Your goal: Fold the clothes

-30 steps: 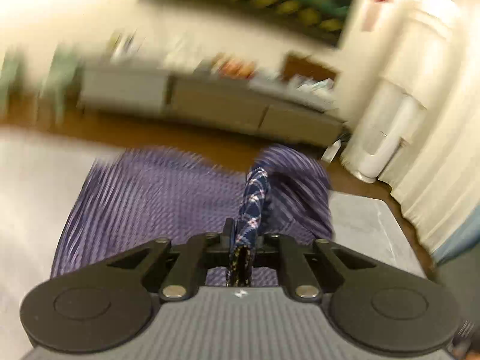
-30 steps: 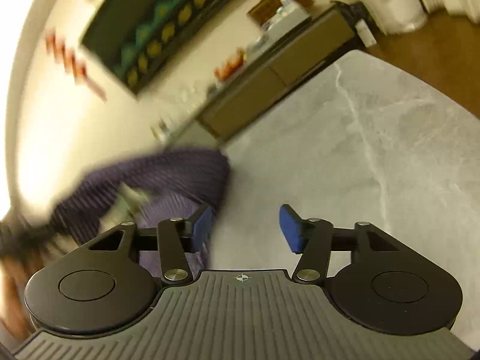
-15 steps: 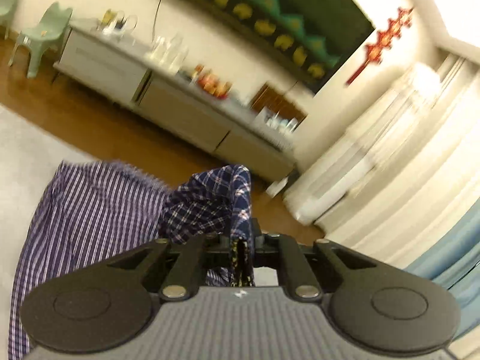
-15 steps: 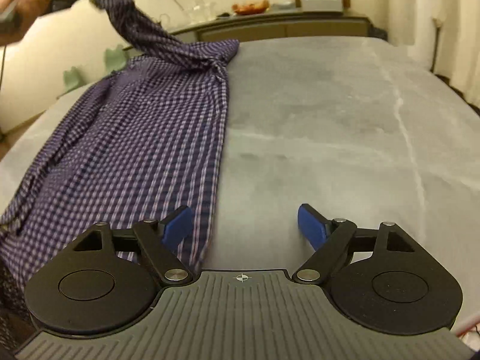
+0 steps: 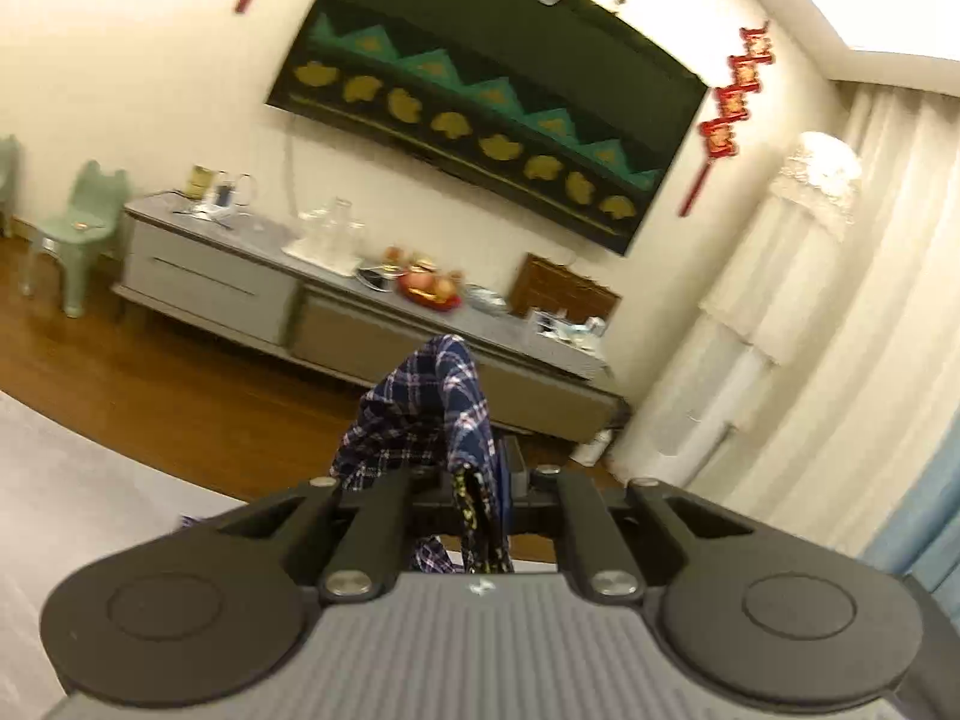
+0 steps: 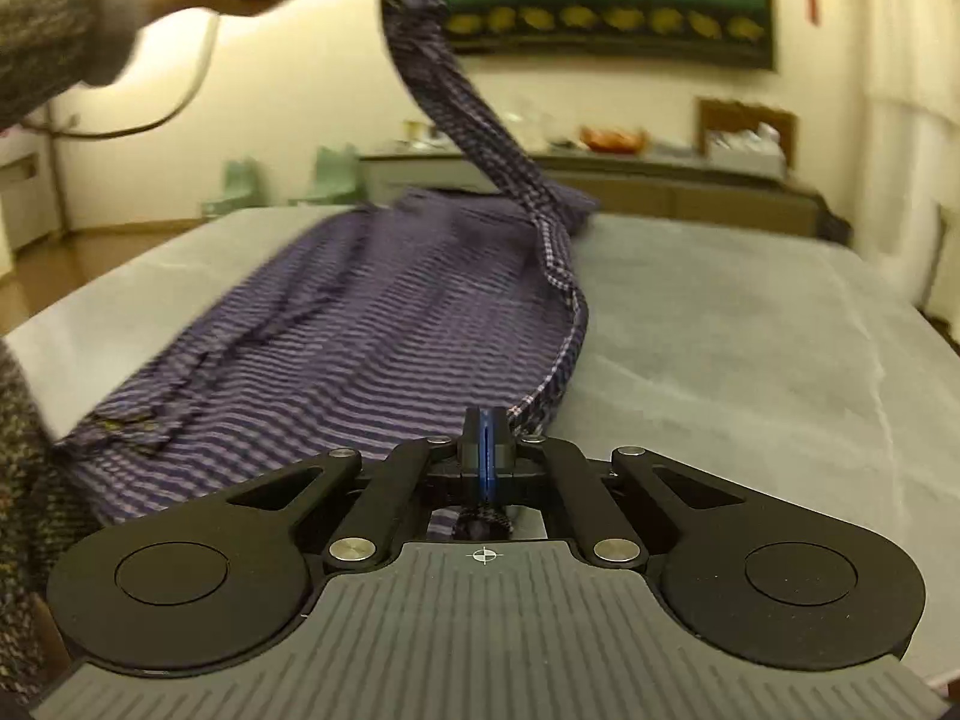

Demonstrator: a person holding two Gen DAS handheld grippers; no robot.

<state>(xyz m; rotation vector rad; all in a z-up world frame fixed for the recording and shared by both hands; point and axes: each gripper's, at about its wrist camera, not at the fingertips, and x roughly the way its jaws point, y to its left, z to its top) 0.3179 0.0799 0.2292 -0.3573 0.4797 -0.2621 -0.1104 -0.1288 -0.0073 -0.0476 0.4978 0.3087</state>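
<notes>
While pinched: shirt (image 6: 372, 324) between both tongs.

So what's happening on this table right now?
A person is folding a dark blue checked shirt on a pale grey table, holding a gripper in each hand. The left gripper is clamped on one part of the cloth and holds it high above the table. The right gripper is shut on the shirt's near edge, low by the tabletop. Most of the shirt lies flat.
</notes>
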